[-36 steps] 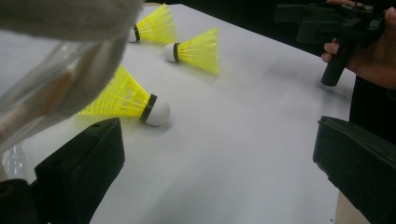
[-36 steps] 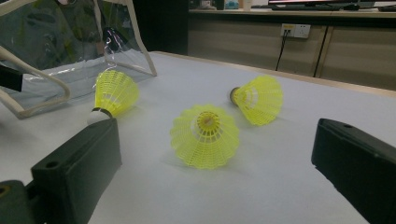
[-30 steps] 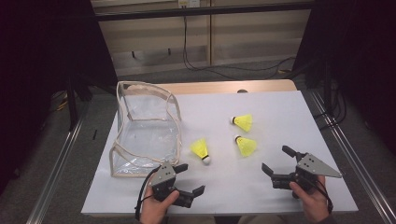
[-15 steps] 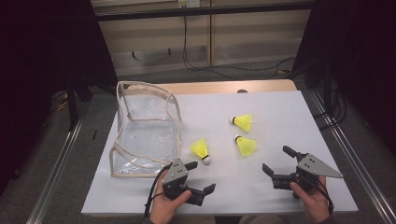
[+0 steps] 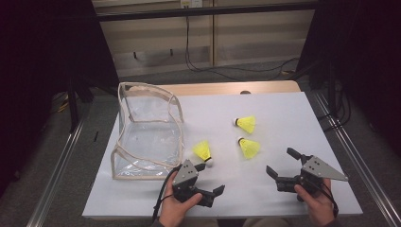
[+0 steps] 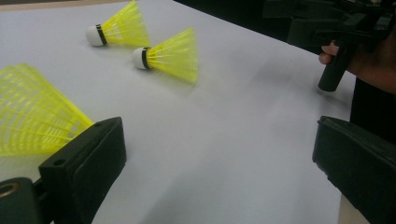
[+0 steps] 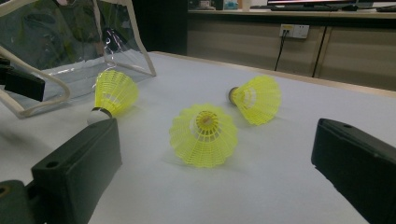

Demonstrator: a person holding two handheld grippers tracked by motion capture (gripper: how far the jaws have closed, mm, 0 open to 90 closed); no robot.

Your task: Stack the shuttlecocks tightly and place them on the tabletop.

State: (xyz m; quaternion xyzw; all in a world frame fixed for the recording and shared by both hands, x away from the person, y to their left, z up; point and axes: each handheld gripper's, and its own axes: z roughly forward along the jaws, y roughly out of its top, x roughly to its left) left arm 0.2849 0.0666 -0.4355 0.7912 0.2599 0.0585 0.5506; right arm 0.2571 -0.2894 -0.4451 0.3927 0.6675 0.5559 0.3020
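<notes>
Beside the clear pouch (image 5: 146, 135), the nearest shuttlecock (image 5: 203, 152) lies on its side, cork toward the person and skirt away. The left gripper (image 5: 210, 177), jaws spread and empty, reaches just beside it. The left gripper view cuts its cork off. The right gripper (image 5: 280, 163) is released too.

Pouch (image 5: 149, 130): we see it on the table's (image 5: 283, 113) left half.
Nearest shuttlecock (image 5: 203, 151): just right of the pouch, just beyond our left tongs (image 5: 211, 178).
Other two shuttlecocks (image 5: 246, 124) (image 5: 249, 147): mid-table, one behind the other.
Right tongs (image 5: 280, 163): near edge, right of the left tongs.
</notes>
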